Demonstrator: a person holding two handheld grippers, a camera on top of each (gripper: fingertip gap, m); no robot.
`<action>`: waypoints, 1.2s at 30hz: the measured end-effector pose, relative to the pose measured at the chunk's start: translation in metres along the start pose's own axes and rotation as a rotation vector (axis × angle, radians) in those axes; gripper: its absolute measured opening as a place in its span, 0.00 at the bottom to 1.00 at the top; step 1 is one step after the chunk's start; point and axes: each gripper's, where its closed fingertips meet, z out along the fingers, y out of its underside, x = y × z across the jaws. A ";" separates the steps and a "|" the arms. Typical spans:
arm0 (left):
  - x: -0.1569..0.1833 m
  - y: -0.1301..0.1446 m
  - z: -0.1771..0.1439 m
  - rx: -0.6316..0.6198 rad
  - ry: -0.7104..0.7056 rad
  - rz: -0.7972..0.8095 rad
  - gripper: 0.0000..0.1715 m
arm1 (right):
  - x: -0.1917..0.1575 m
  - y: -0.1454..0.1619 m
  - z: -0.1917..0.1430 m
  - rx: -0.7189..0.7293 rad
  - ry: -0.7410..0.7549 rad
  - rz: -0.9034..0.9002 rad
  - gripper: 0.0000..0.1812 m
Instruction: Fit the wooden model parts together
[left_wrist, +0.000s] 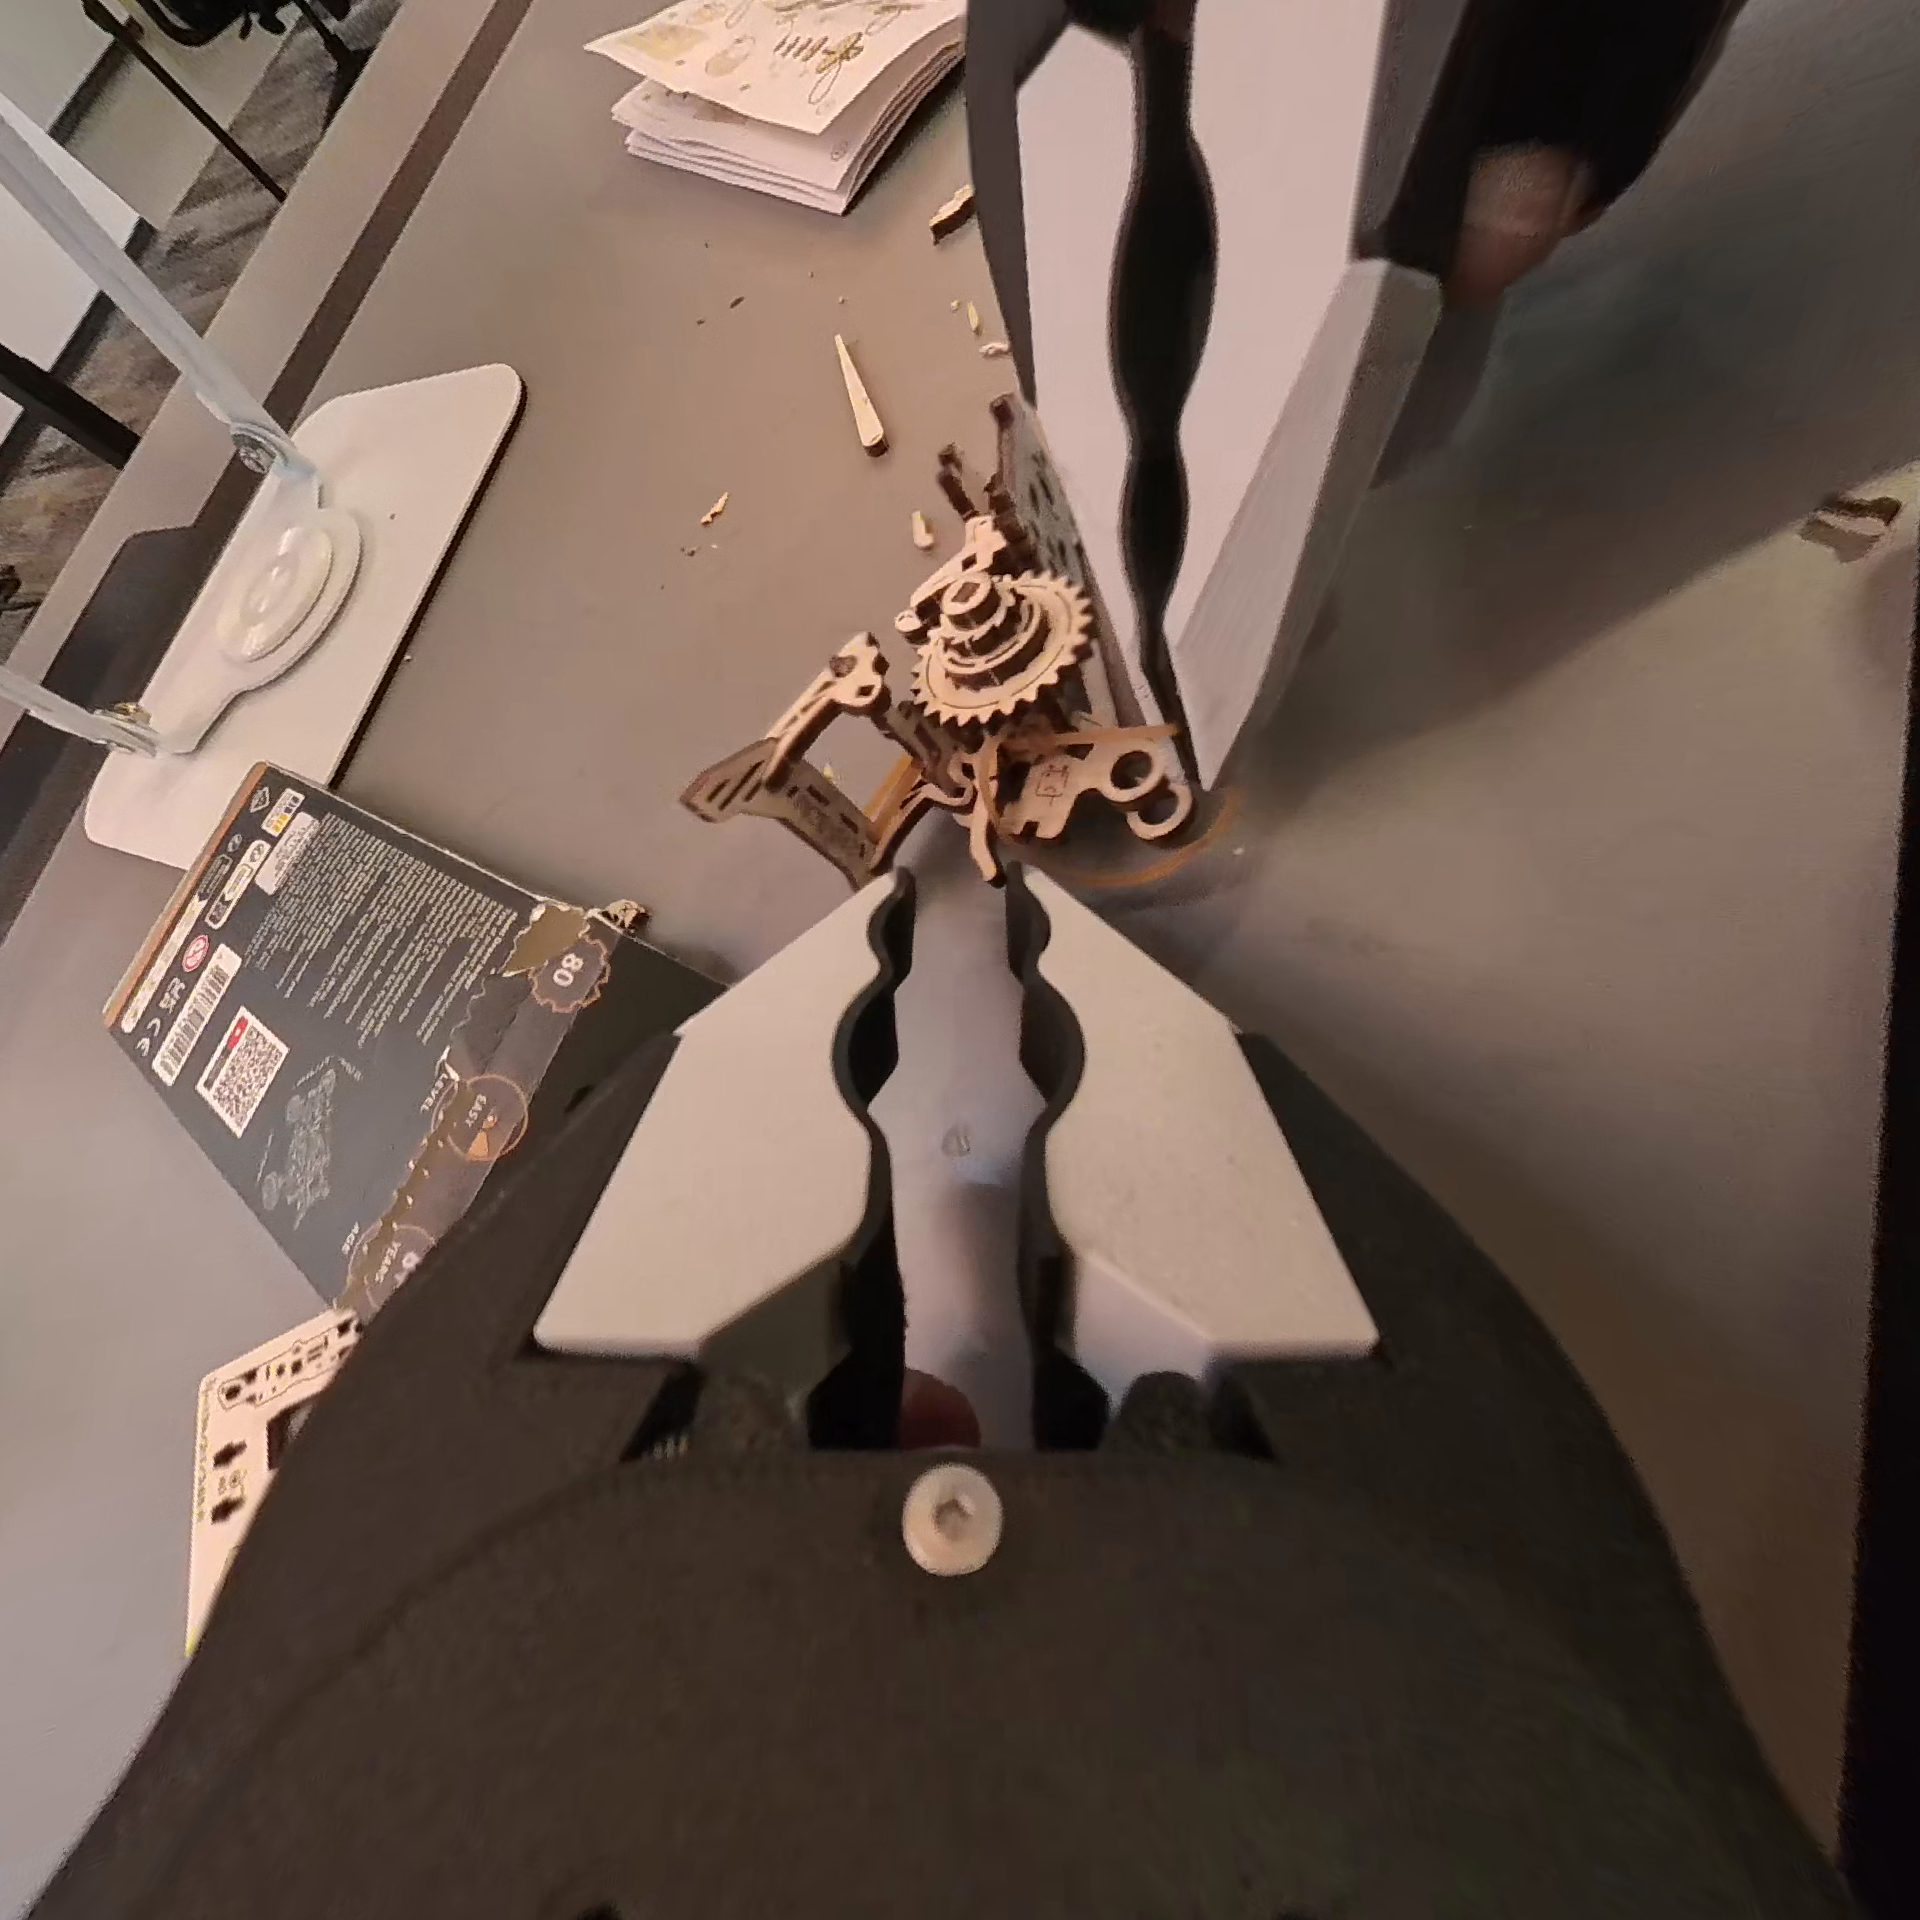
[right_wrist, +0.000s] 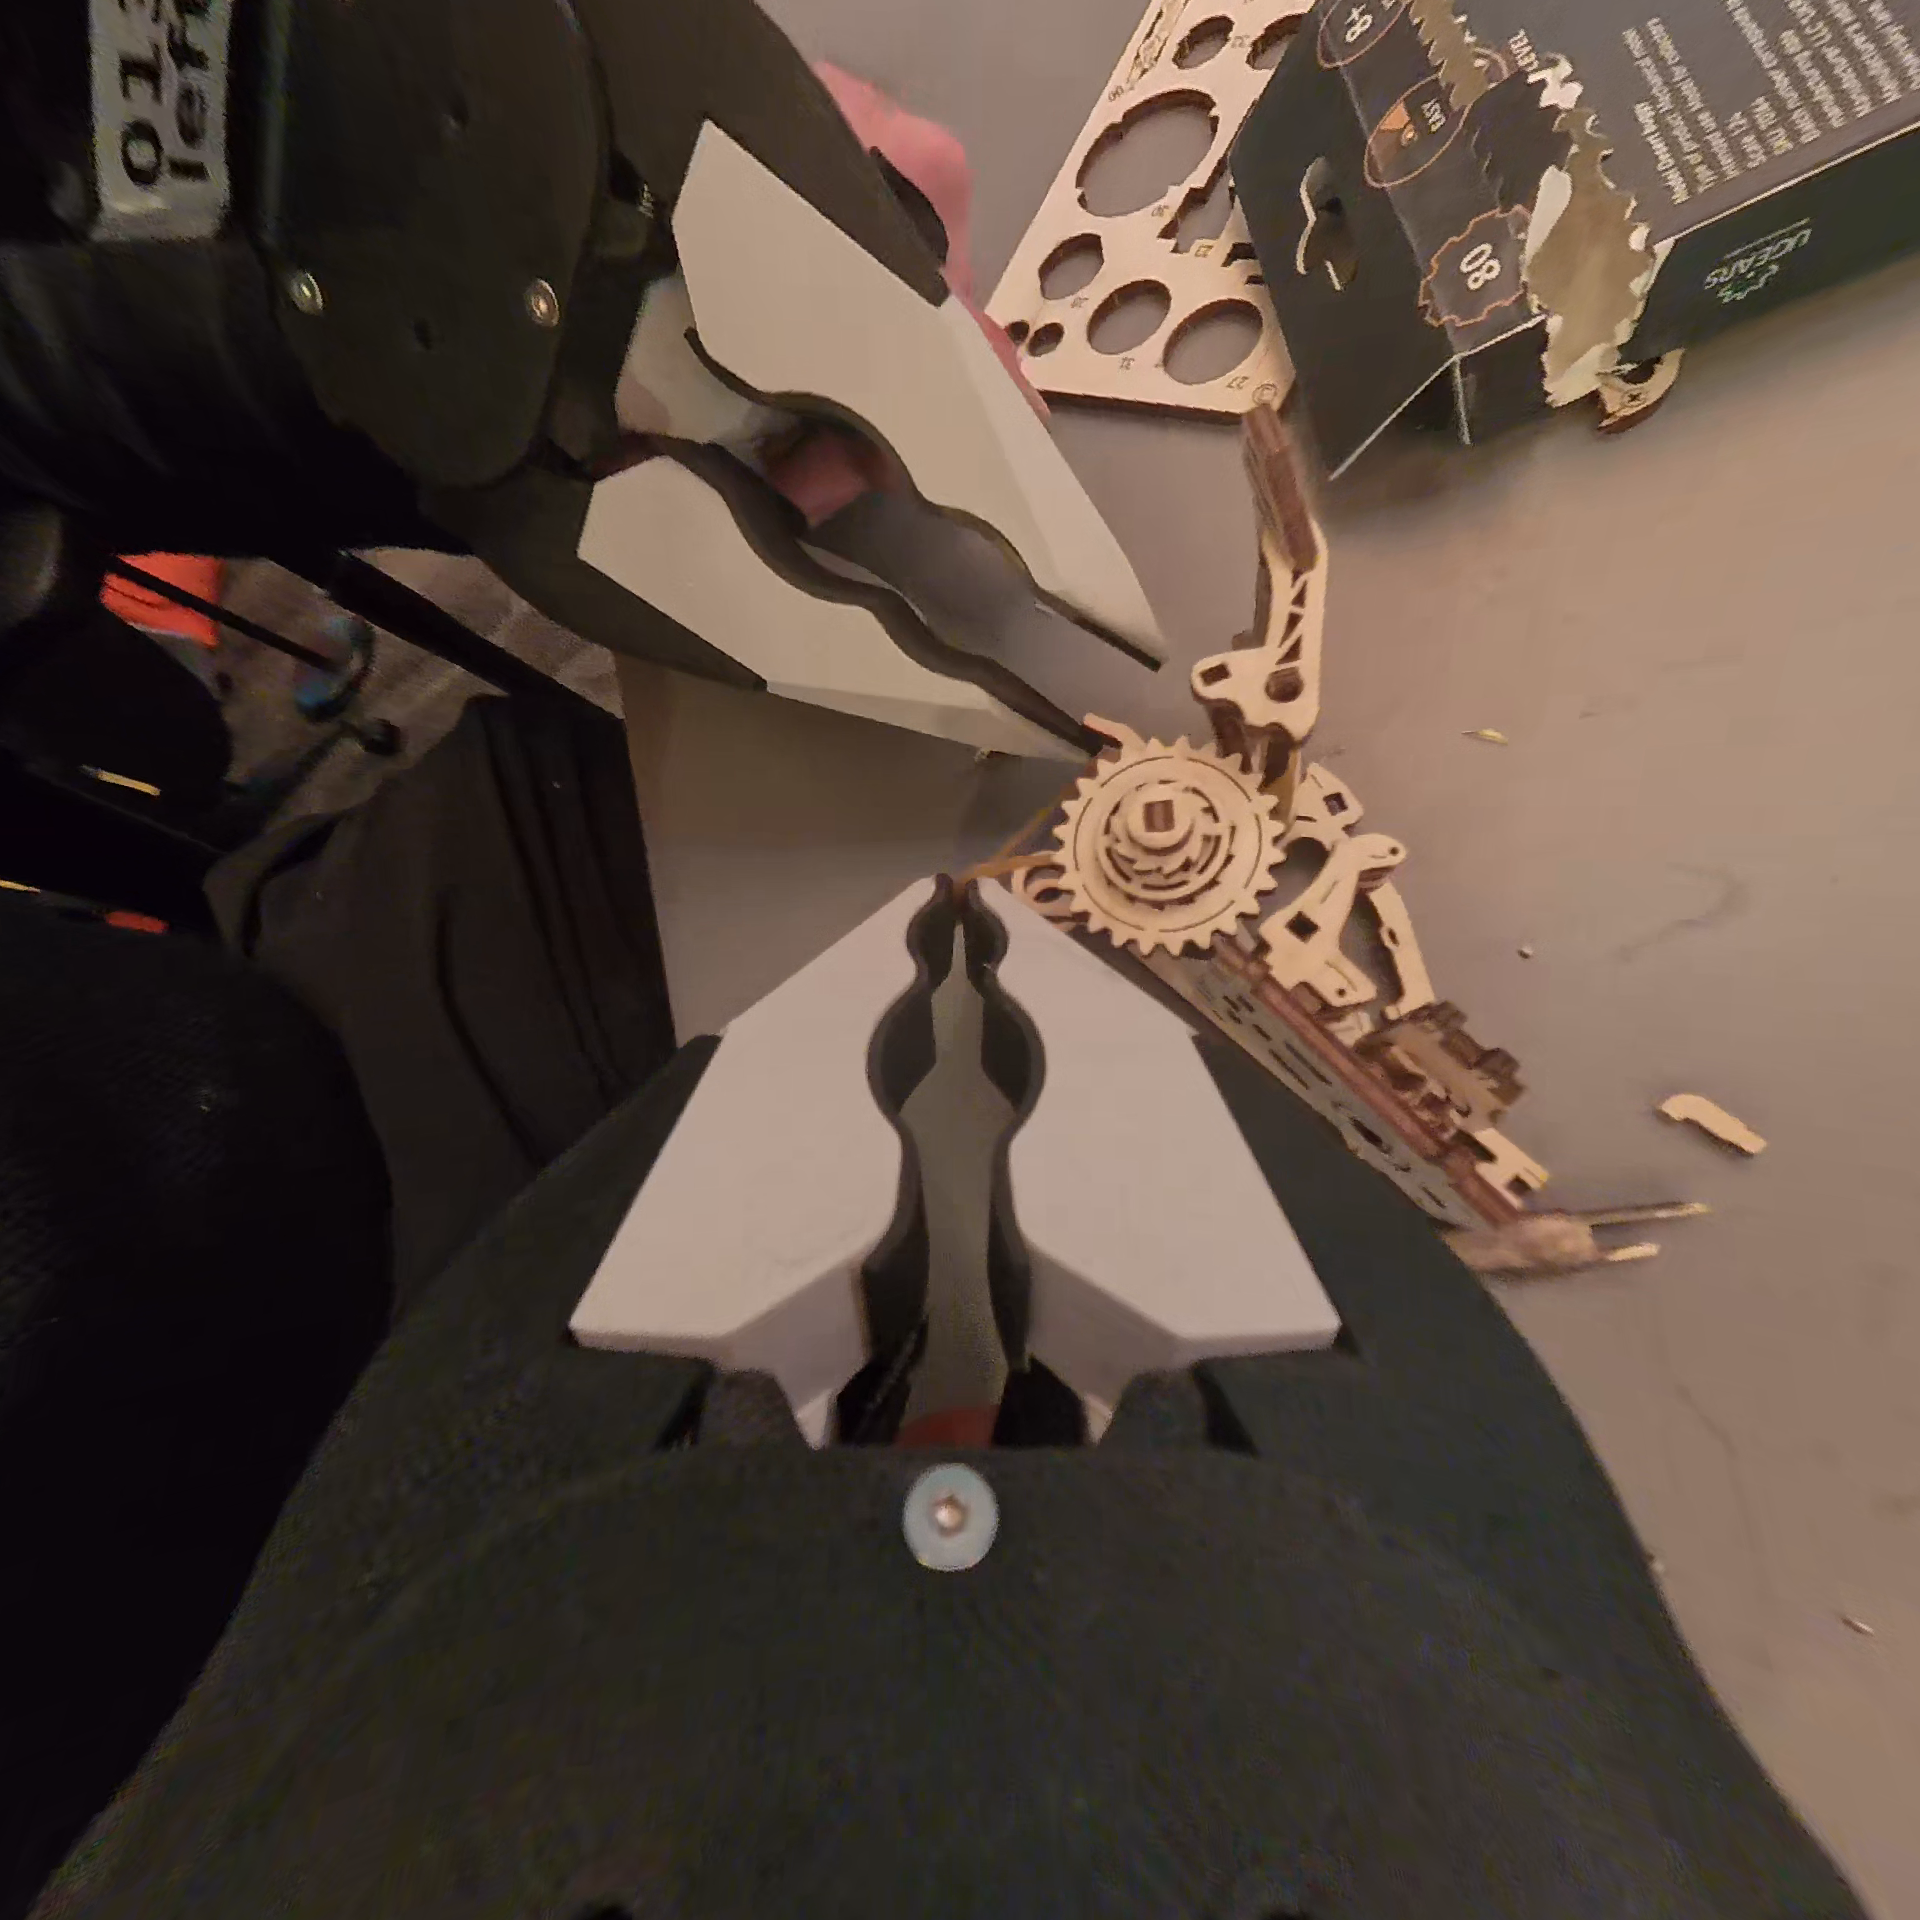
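Observation:
The wooden model (left_wrist: 997, 644), a toothed gear on a slotted frame with lever arms, lies on the grey table; it also shows in the right wrist view (right_wrist: 1174, 842). My left gripper (left_wrist: 963, 883) is open, its tips just short of the model's near end. In the right wrist view, one left fingertip (right_wrist: 1091, 736) touches the gear's rim. My right gripper (right_wrist: 958, 896) is shut on a thin tan rubber band (right_wrist: 1013, 854) that runs to the model beside the gear. In the left wrist view the right gripper (left_wrist: 1169, 717) comes down from above at the model's right side.
A torn black box (left_wrist: 343, 997) lies left of the model, also seen in the right wrist view (right_wrist: 1558, 187). A punched wooden sheet (right_wrist: 1153, 249) lies beside it. A booklet (left_wrist: 790, 94), a white stand base (left_wrist: 312, 582) and wood scraps (left_wrist: 860, 400) sit farther off. The grippers' ends are close to 5 cm from one another.

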 end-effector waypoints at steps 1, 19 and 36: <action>0.001 0.000 -0.001 0.000 0.004 -0.004 0.10 | -0.001 -0.001 0.000 0.011 -0.012 0.018 0.00; 0.003 0.006 -0.031 -0.028 0.014 -0.004 0.17 | -0.021 0.010 -0.019 -0.026 -0.016 0.030 0.25; 0.005 -0.032 -0.058 -0.124 -0.026 0.004 0.20 | 0.076 0.147 -0.271 -0.225 0.737 -0.375 0.30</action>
